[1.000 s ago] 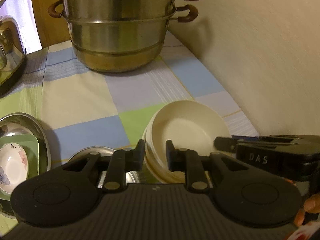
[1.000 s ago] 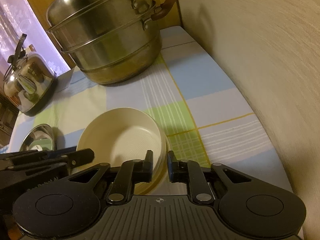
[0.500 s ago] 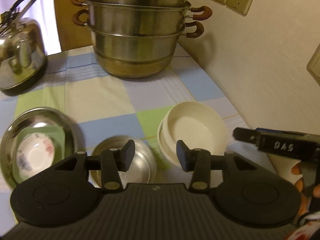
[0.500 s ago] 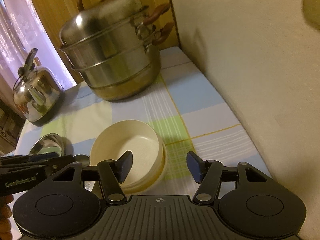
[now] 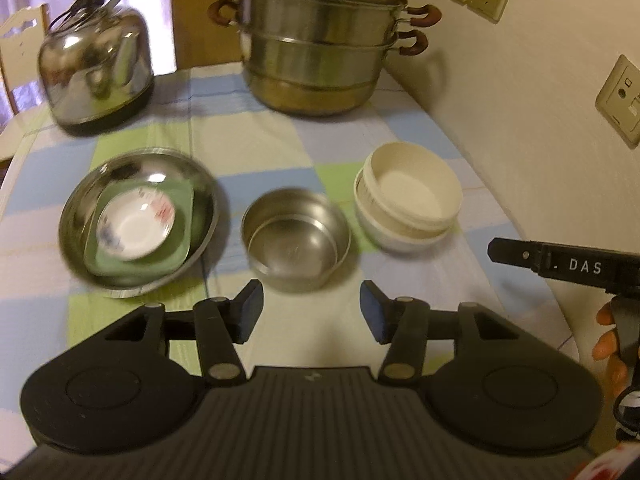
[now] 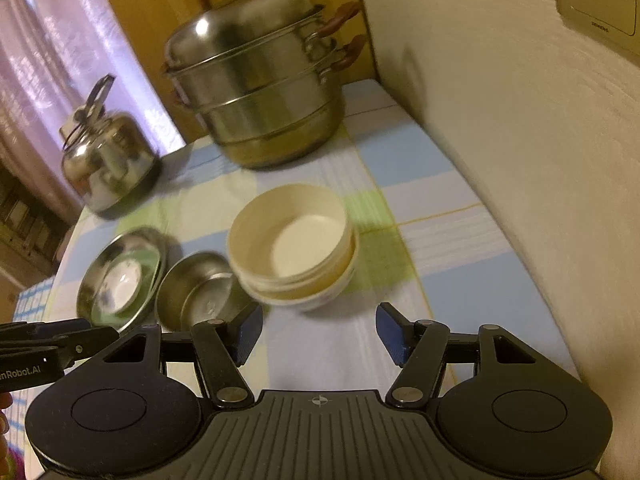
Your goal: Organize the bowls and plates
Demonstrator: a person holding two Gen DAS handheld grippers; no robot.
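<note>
On checked cloth (image 5: 280, 144), cream bowls (image 5: 408, 196) stacked, both tools empty

Steamer pot (image 5: 322, 36) beside kettle (image 5: 96, 68) on checked tablecloth (image 5: 248, 148)

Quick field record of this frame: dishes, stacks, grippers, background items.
surface: checked cloth
cream bowls: nested stack, nearest the wall
steel bowl: upright, between cream bowls and steel basin
steel basin: holds green plate, white saucer on top
left gripper: jaws opening, nothing between
right gripper: open, nothing between
back: steamer pot, kettle
</note>
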